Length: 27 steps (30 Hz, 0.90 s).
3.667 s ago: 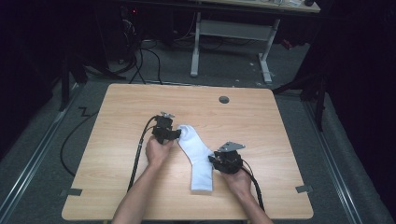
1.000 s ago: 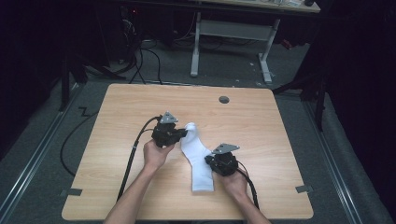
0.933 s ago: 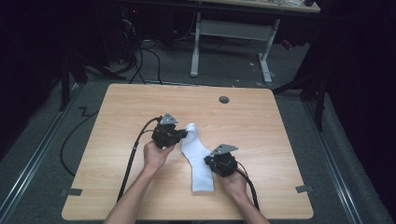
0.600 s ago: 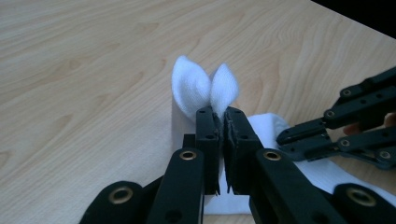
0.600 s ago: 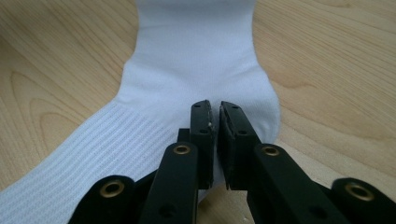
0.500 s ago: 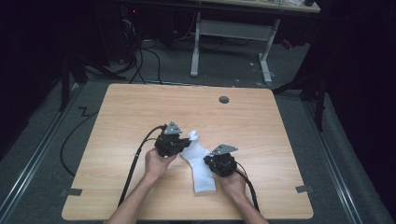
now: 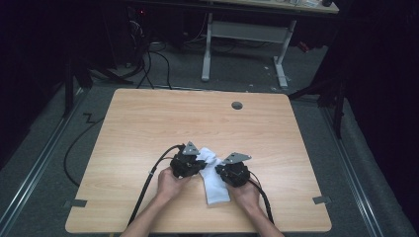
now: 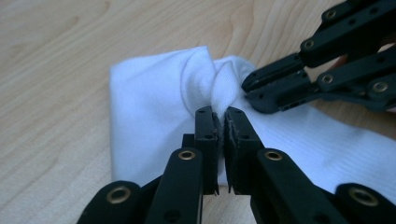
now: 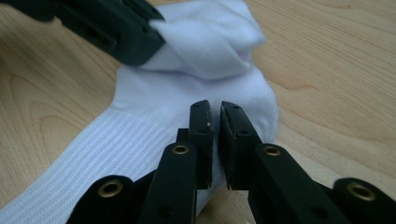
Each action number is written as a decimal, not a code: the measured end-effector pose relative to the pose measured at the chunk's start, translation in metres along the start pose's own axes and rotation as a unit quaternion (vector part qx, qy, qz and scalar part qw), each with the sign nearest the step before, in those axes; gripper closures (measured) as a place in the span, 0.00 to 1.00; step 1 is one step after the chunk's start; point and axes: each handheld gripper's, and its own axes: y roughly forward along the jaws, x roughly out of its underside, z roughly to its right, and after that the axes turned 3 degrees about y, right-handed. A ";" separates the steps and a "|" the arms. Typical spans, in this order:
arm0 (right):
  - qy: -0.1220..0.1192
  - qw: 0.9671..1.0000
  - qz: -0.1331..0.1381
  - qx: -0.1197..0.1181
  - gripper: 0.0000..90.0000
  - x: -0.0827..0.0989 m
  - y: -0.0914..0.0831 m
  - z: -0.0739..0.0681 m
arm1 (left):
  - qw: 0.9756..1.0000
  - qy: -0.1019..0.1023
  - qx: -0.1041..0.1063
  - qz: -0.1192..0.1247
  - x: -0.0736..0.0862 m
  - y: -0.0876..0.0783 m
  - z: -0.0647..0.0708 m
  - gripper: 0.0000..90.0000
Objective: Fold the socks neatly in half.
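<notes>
A white sock [image 7: 218,186] lies on the wooden table [image 7: 148,123] near its front edge. Its far end [image 8: 205,74] is lifted and folded back over the rest. My left gripper [image 7: 200,161] is shut on that bunched end, with fabric pinched between the tips [image 8: 219,112]. My right gripper [image 7: 221,171] is shut too, its tips [image 9: 215,109] down on the flat middle of the sock [image 9: 154,116], and no fabric shows between them. The two grippers nearly meet. In the left gripper view the right gripper [image 8: 252,91] reaches in from the upper right.
A round grommet hole [image 7: 237,105] sits near the table's far edge. A black cable [image 7: 148,185] trails from the left gripper off the front. Beyond the table stand a white desk frame [image 7: 247,34] and floor cables [image 7: 148,59].
My left gripper has moved right and toward the person, carrying the sock's far end over the rest and folding it. The right gripper has barely moved.
</notes>
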 end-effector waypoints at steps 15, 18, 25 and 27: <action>0.008 1.000 0.012 0.003 0.89 -0.010 0.014 -0.011 | 0.999 -0.020 -0.026 0.001 0.007 0.004 -0.025 0.93; 0.013 1.000 0.014 -0.002 0.83 -0.010 0.013 -0.010 | 1.000 -0.018 -0.023 0.005 0.006 0.000 -0.022 0.87; 0.021 0.999 0.034 -0.014 0.87 -0.011 -0.003 -0.004 | 0.999 -0.021 -0.012 0.030 0.003 -0.014 -0.015 0.75; 0.026 0.999 0.041 -0.017 0.91 -0.011 -0.007 -0.001 | 0.999 -0.025 -0.013 0.039 0.001 -0.017 -0.014 0.76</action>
